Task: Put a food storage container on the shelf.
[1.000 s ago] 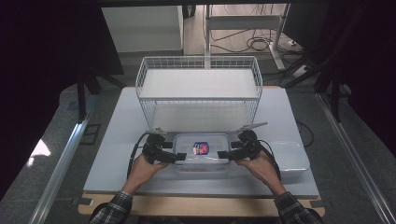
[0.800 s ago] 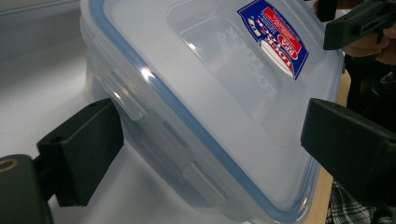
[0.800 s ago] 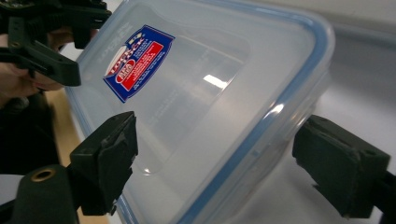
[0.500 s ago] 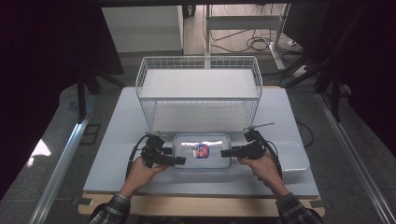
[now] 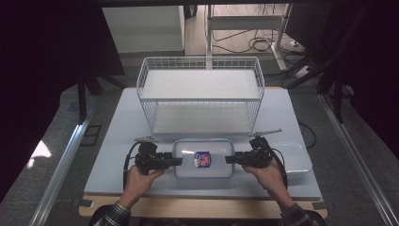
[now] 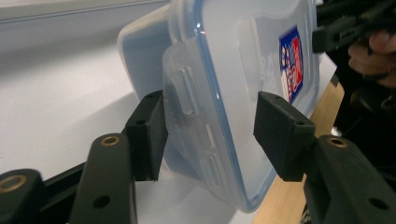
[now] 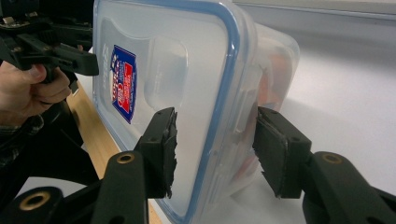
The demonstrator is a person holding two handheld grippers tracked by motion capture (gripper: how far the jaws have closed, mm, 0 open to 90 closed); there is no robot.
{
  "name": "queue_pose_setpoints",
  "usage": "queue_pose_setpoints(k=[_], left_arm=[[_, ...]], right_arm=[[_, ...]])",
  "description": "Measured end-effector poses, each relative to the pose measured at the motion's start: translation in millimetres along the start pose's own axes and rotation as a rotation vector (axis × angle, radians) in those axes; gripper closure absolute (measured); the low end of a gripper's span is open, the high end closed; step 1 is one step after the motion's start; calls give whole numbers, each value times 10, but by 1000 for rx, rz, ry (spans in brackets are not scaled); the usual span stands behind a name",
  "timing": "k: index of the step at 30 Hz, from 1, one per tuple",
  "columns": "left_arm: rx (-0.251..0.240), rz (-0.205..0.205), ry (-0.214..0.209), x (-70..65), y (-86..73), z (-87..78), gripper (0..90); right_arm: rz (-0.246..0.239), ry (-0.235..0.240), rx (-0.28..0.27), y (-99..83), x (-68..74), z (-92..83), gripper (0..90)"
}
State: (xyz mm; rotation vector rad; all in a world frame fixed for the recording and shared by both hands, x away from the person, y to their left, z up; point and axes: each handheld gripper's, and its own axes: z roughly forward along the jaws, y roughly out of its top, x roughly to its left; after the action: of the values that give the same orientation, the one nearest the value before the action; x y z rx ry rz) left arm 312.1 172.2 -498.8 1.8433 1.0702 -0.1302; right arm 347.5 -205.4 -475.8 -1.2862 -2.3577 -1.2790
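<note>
In the high view, a lidded plastic container [image 5: 203, 158] is seen on the bench [image 5: 117, 136] in front of a wire rack [image 5: 200, 94], with the left gripper [image 5: 175, 161] and right gripper [image 5: 229, 159] set at its two short ends. A slip or a tilt is judged possible if one side bites before the other.

In the left gripper view, the container's end clip [image 6: 196, 116] is bracketed; the jaws have just been closing, one pad touching, the other apart, so nothing is clamped.

In the right gripper view, the container [image 7: 187, 93] likewise lies between closing jaws, with gaps visible at both pads.
</note>
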Motion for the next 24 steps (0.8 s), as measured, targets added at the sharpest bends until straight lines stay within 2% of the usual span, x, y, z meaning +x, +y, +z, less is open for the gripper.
queue_pose_setpoints(k=[3, 6, 9, 16, 18, 21, 24], left_arm=[[-26, -23, -1, 15, 1, -3, 471], [-39, -30, 9, 11, 16, -14, 478], [-48, -10, 27, -28, 49, -44, 482], [-85, 11, 32, -73, 144, -155, 483], [-105, 25, 30, -86, 208, -216, 484], [-126, 15, 17, -90, 270, -270, 483], [-136, 28, 22, -106, 318, -304, 485]], right_arm=[[0, -15, -20, -28, 32, -11, 518], [-2, -23, -32, -30, 43, -9, 517], [-8, -41, -49, -20, 79, -9, 506], [-46, -44, -96, 48, 164, -66, 510], [-62, -27, -128, 106, 195, -115, 519], [-77, -19, -152, 164, 228, -165, 538], [-77, -6, -166, 213, 246, -205, 542]])
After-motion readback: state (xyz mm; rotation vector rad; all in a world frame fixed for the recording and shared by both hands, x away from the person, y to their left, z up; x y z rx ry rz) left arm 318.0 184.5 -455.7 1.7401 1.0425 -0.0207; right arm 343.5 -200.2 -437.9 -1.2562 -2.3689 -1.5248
